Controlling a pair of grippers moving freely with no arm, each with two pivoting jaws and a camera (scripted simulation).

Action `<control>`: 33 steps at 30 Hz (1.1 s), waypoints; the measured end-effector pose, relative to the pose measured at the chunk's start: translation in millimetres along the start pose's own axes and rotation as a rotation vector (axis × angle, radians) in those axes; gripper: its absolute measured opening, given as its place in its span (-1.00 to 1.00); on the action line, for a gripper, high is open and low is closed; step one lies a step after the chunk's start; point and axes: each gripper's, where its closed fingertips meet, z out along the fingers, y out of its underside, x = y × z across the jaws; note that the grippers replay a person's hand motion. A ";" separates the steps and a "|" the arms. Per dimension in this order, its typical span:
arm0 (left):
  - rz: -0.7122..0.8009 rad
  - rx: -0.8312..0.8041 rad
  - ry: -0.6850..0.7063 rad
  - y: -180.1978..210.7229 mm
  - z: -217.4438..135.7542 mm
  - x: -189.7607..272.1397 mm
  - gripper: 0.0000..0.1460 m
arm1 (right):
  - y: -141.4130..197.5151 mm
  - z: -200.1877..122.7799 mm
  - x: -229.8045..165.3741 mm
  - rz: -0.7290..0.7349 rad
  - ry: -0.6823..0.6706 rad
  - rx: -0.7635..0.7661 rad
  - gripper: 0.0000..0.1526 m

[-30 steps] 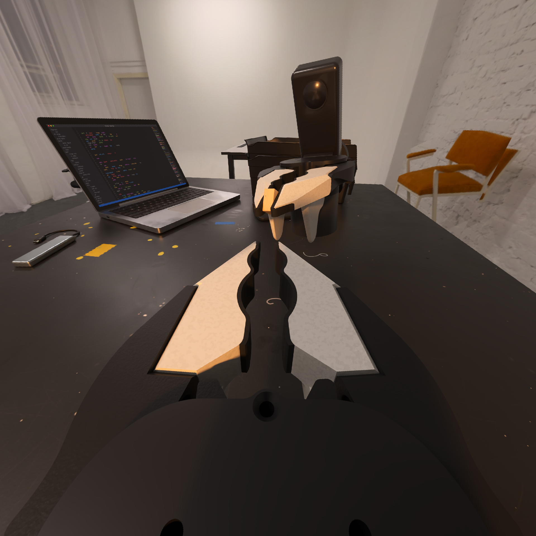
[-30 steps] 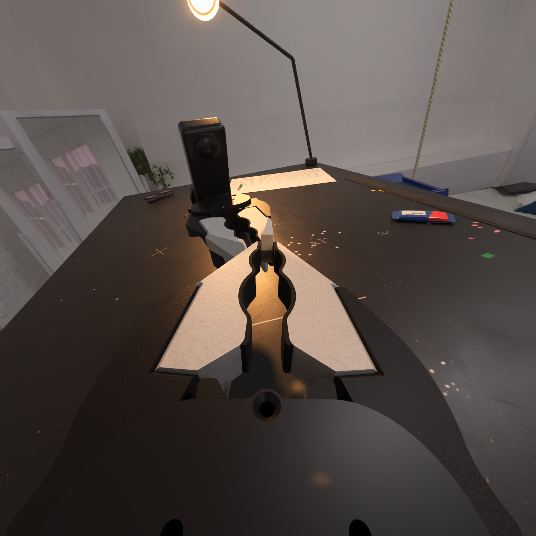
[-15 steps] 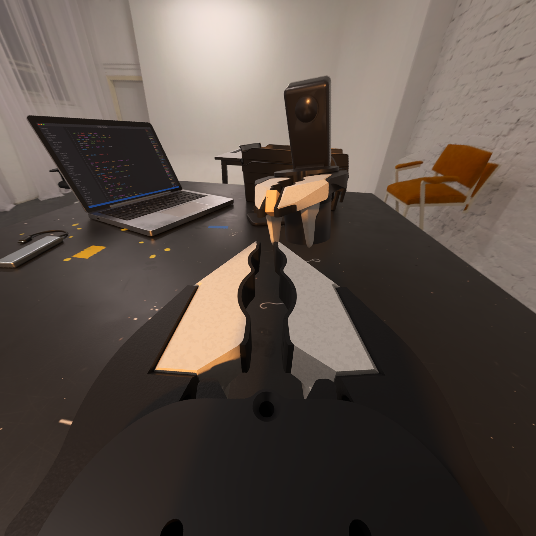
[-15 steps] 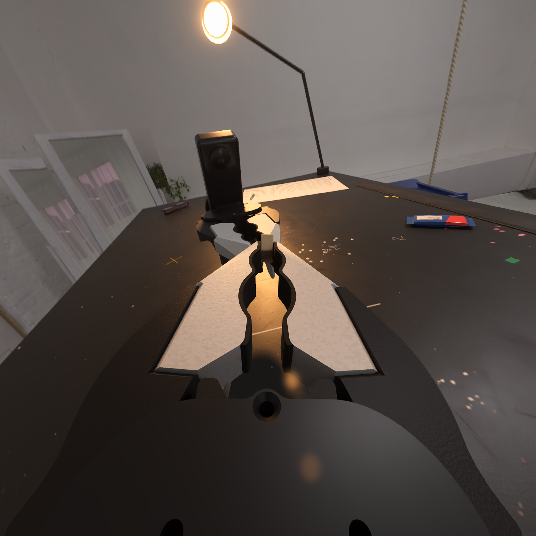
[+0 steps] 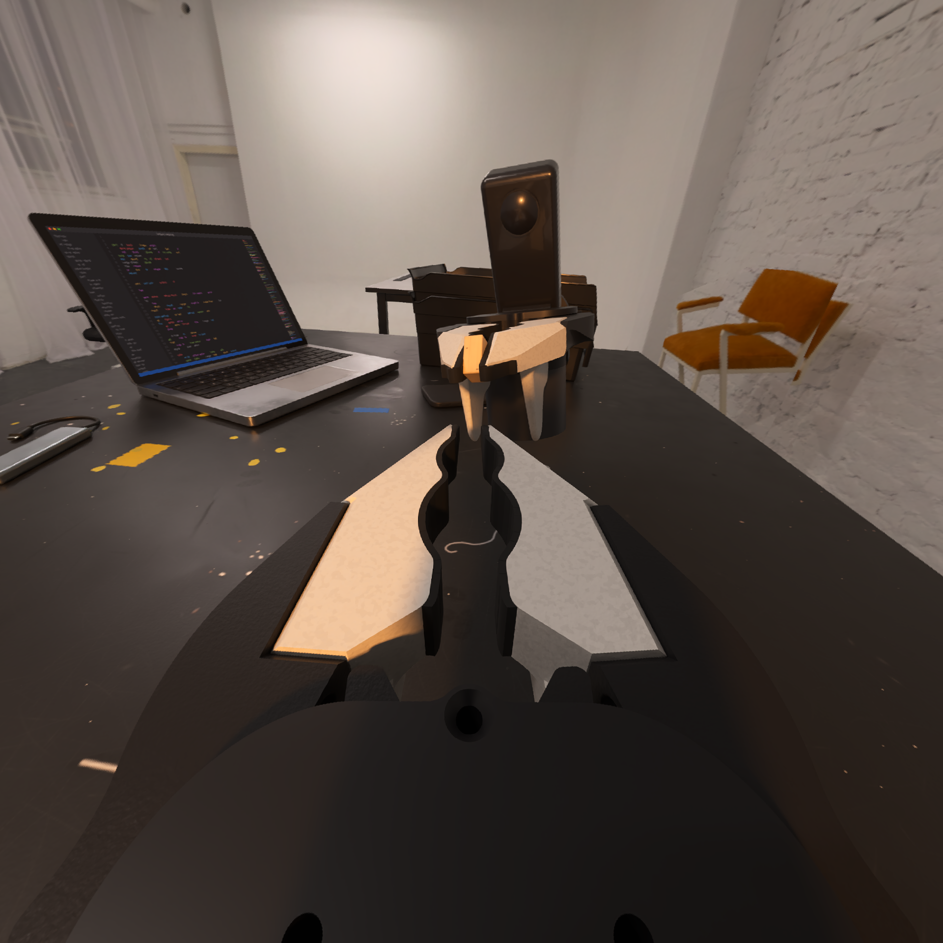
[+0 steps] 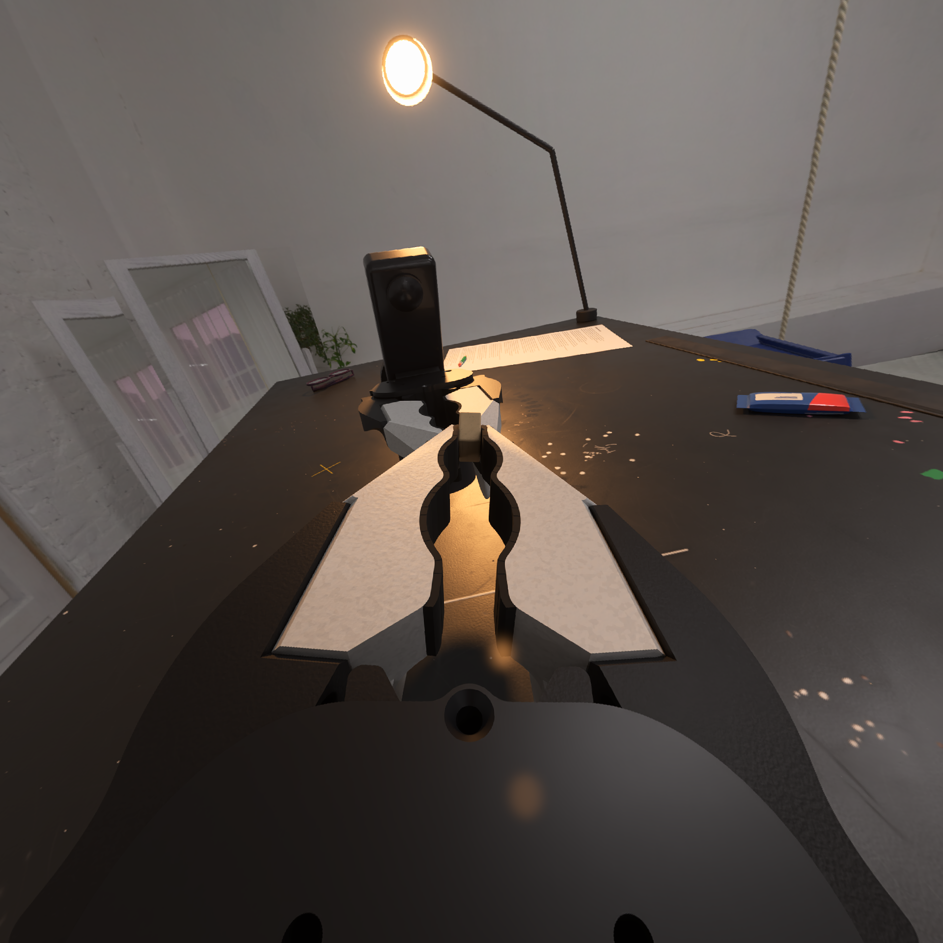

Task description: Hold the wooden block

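Around the block: on the dark speckled tabletop (image 5: 714,510), an open laptop (image 5: 214,326) stands well to the left of the wooden block (image 5: 472,360) in the left wrist view, with a grey hub (image 5: 41,449) and its cable farther left.
Beyond the block: a dark box (image 5: 449,306) on a side table and an orange chair (image 5: 755,331) by the white brick wall.
Right wrist view surroundings: a lit desk lamp (image 6: 406,70) on a thin bent arm, a printed sheet (image 6: 541,344) at its foot, a blue and red packet (image 6: 801,403) well to the right of the block.
In the way: the left gripper's body (image 6: 408,408) sits just behind the block and hides the tabletop there.
Wooden block: small, pale, squared – off the tabletop, upright, glowing orange on its lamp-lit face.
Right gripper (image 6: 469,441): fingers (image 6: 388,536) pinching the wooden block (image 6: 469,431) at their tips.
Left gripper (image 5: 469,444): fingers (image 5: 372,556) nearly pressed together, a narrow gap, nothing between them.
Materials: finger faces pale and grainy with wavy black inner edges – housings matte black.
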 end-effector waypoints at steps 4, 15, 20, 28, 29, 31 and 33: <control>-0.035 0.022 0.037 -3.1 -0.1 4.0 -0.89 | -2.5 0.4 -3.3 0.012 -0.029 0.024 -0.91; -0.140 0.051 0.143 -4.1 2.4 14.2 -0.89 | 0.3 5.3 -12.5 0.045 -0.098 0.022 -0.91; -0.206 0.092 0.152 -7.2 3.1 12.9 -0.88 | -2.8 6.8 -11.3 0.083 -0.100 0.063 -0.91; -0.154 0.075 0.121 -4.4 7.4 15.2 -0.83 | 2.3 9.9 -14.2 0.102 -0.119 0.032 -0.91; -0.141 0.065 0.119 -3.0 8.1 16.0 -0.83 | 3.7 11.5 -15.1 0.103 -0.122 0.024 -0.91; -0.111 0.041 0.115 0.9 9.8 17.6 -0.83 | 2.8 13.5 -17.2 0.116 -0.133 0.036 -0.91; -0.081 -0.010 0.106 8.2 12.9 18.3 -0.86 | -0.7 14.0 -20.2 0.138 -0.159 0.065 -0.91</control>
